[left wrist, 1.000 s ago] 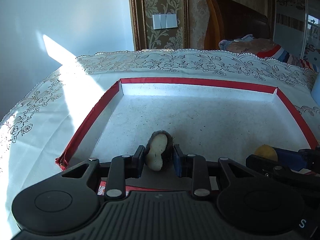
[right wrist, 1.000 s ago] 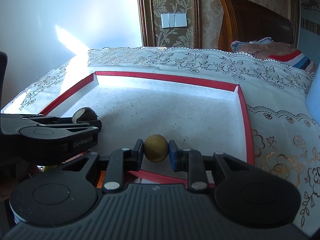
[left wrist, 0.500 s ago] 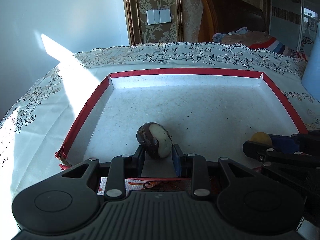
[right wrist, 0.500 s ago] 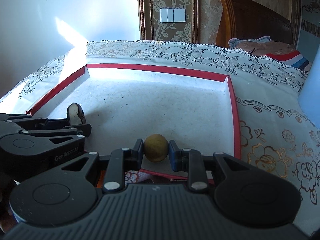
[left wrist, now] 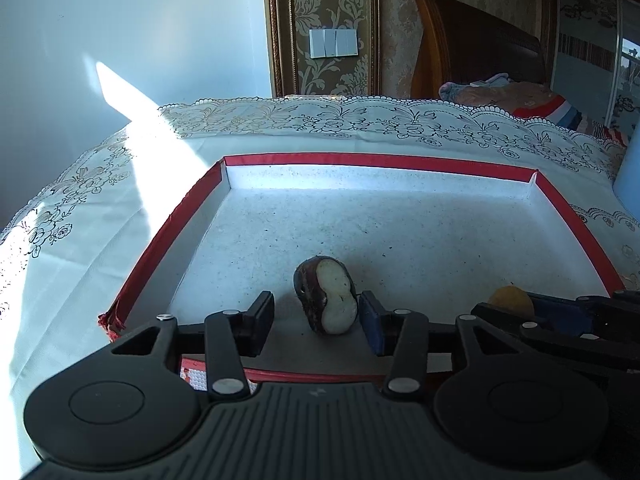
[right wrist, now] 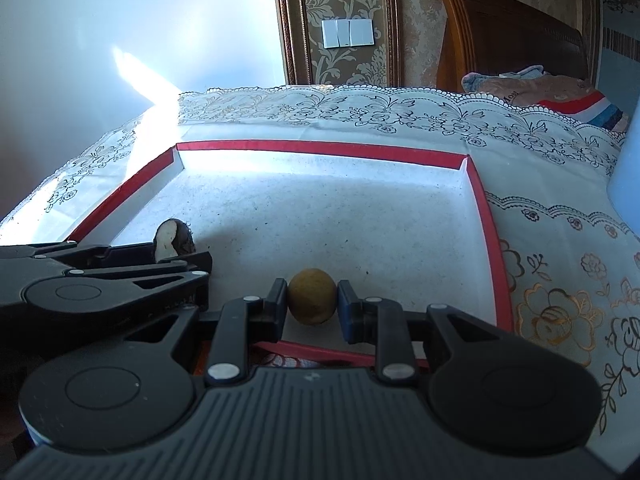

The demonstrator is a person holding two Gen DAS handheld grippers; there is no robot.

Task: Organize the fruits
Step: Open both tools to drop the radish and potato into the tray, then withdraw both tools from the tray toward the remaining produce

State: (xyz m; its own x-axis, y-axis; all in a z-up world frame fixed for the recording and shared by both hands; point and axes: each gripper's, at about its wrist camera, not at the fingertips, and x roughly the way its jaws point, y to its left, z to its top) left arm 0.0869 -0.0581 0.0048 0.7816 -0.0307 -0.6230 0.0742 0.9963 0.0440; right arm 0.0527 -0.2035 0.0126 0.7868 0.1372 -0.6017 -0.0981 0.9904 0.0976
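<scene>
Dark fruit loose between parted left gripper fingers

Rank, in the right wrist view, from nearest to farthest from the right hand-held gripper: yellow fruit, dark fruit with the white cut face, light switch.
1. Yellow fruit: clamped in the right hand-held gripper.
2. Dark fruit with the white cut face: in the tray, to the left.
3. Light switch: on the far wall.
</scene>
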